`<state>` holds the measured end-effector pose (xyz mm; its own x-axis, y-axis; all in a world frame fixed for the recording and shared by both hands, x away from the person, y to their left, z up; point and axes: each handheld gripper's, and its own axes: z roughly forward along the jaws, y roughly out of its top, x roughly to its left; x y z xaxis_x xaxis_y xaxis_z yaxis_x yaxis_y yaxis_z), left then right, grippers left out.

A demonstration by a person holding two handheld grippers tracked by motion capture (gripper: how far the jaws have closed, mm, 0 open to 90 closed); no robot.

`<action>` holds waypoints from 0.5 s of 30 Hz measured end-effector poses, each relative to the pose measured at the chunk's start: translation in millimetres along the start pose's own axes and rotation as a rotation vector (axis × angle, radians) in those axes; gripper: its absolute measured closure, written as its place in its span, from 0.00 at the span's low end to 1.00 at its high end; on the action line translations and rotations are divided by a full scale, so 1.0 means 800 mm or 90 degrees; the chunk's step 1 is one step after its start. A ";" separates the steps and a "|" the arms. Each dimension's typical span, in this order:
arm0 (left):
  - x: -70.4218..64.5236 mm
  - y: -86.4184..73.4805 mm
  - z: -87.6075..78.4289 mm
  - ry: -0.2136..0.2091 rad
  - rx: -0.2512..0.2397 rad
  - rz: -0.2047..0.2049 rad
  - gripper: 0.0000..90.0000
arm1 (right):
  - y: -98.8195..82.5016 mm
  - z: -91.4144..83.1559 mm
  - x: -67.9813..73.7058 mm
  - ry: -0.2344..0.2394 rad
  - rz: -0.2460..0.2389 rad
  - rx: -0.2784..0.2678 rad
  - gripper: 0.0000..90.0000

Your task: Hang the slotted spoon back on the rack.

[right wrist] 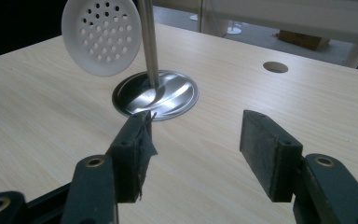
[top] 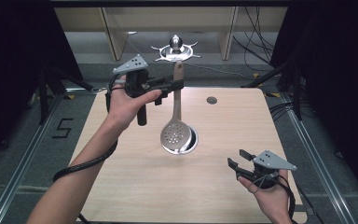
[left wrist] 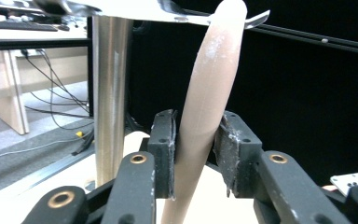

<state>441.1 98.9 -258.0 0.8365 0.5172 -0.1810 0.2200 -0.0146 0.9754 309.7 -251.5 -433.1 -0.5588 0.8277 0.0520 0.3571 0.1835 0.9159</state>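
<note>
A skimmer spoon hangs upright, its perforated steel bowl [top: 174, 136] low over the table and its wooden handle [top: 178, 74] pointing up. My left gripper [top: 179, 85] is shut on that handle [left wrist: 207, 102], held high above the table's far half. The handle's top end reaches the hooked arms [left wrist: 223, 19] of a steel utensil stand. The stand's pole [left wrist: 109, 93] rises from a round base [top: 192, 140]. My right gripper [top: 235, 157] stands open near the table's front right, with nothing between its fingers. In the right gripper view the bowl [right wrist: 101, 35] hangs above the base [right wrist: 172, 95].
The light wooden table [top: 135, 182] has a small round cable hole [top: 211, 100] at its far right. Black curtains flank both sides, and cables lie on the floor behind. The stand's crown [top: 176, 48] overhangs the far edge.
</note>
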 end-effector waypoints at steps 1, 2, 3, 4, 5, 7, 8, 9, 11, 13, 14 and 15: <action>-0.001 0.000 -0.001 0.005 0.001 0.005 0.74 | 0.000 0.000 -0.001 -0.001 -0.006 0.000 0.49; -0.002 -0.001 -0.002 0.010 0.000 0.008 0.74 | 0.000 0.001 -0.002 -0.001 -0.015 -0.002 0.49; -0.002 -0.001 -0.002 0.010 0.000 0.008 0.74 | 0.000 0.001 -0.002 0.002 -0.013 -0.001 0.49; -0.003 -0.001 -0.003 0.015 0.001 0.014 0.74 | 0.000 0.001 -0.002 0.001 -0.015 0.000 0.49; -0.004 -0.001 -0.004 0.019 0.002 0.019 0.73 | 0.000 0.001 -0.002 0.002 -0.013 -0.001 0.49; -0.006 -0.003 -0.007 0.027 0.001 0.029 0.72 | 0.000 0.001 -0.002 0.000 -0.017 0.003 0.49; -0.007 -0.004 -0.009 0.035 0.000 0.032 0.71 | 0.000 -0.001 -0.002 -0.008 -0.023 0.005 0.49; -0.007 -0.004 -0.009 0.035 0.000 0.032 0.71 | 0.001 -0.001 -0.003 -0.011 -0.032 0.005 0.49; -0.008 -0.006 -0.012 0.043 0.002 0.043 0.70 | 0.000 -0.001 0.001 -0.004 -0.001 0.013 0.49; -0.009 -0.009 -0.015 0.049 0.004 0.048 0.69 | 0.000 -0.001 0.001 -0.004 0.002 0.015 0.49; -0.009 -0.012 -0.019 0.055 0.006 0.056 0.67 | 0.000 -0.002 0.000 -0.006 -0.007 0.014 0.49; -0.009 -0.012 -0.019 0.055 0.006 0.056 0.66 | 0.001 -0.001 -0.003 -0.010 -0.033 0.004 0.49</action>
<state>425.2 108.4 -264.3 0.8062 0.5859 -0.0822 0.1524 -0.0713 0.9857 311.1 -253.9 -432.6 -0.5641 0.8257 -0.0016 0.3328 0.2291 0.9148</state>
